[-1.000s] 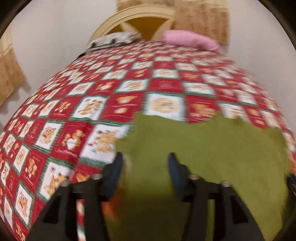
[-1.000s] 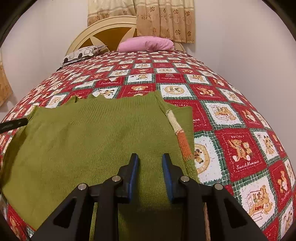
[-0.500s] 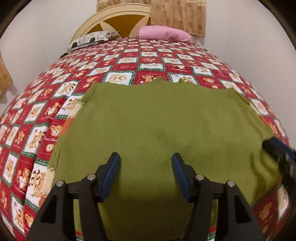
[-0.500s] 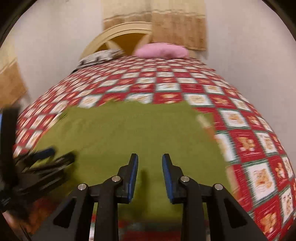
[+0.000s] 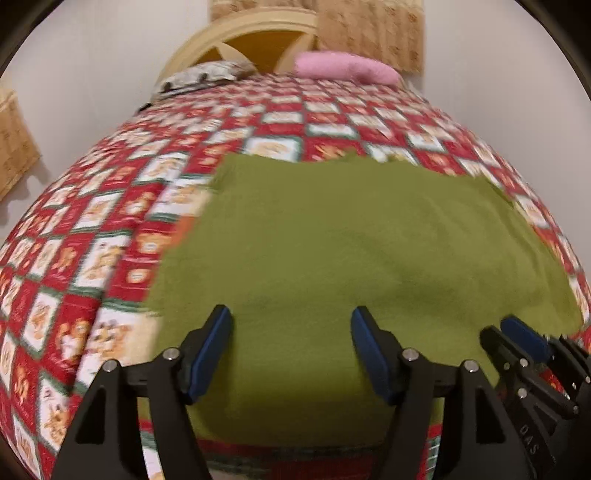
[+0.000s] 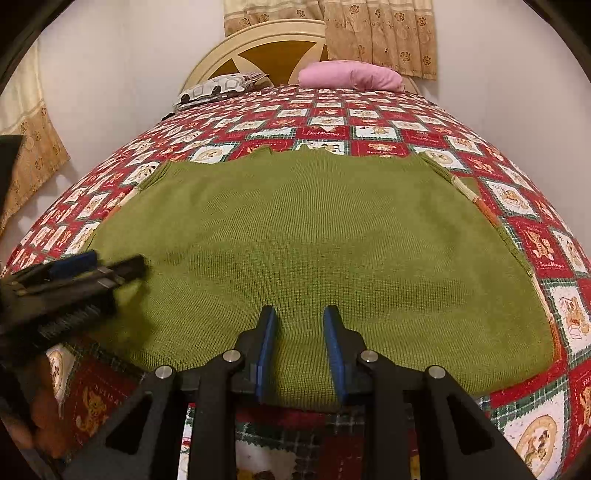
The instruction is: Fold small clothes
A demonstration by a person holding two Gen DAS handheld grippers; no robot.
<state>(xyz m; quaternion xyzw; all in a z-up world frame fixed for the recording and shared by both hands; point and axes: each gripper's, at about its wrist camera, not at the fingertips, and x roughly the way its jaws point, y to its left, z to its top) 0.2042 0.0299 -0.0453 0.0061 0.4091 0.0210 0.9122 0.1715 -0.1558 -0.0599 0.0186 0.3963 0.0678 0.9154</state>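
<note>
A green knit sweater [image 6: 314,240] lies flat on the bed, sleeves folded in, with a striped orange and cream sleeve edge [image 6: 480,201] showing on its right side. It also fills the left wrist view [image 5: 351,251]. My left gripper [image 5: 291,347] is open wide and empty, over the sweater's near hem toward its left side. My right gripper [image 6: 299,347] is open with a narrower gap and empty, over the near hem at the middle. Each gripper shows in the other's view: the right one [image 5: 524,343] at lower right, the left one [image 6: 85,269] at left.
The bed has a red and white teddy-bear quilt [image 6: 535,236]. A pink pillow [image 6: 351,75] and a patterned pillow [image 6: 218,86] lie by the cream headboard [image 6: 266,40]. Curtains [image 6: 376,33] hang behind. Walls stand on both sides.
Both grippers have swung toward the sweater's near hem and now sit side by side there. The sweater has not visibly moved. Both stay open.
</note>
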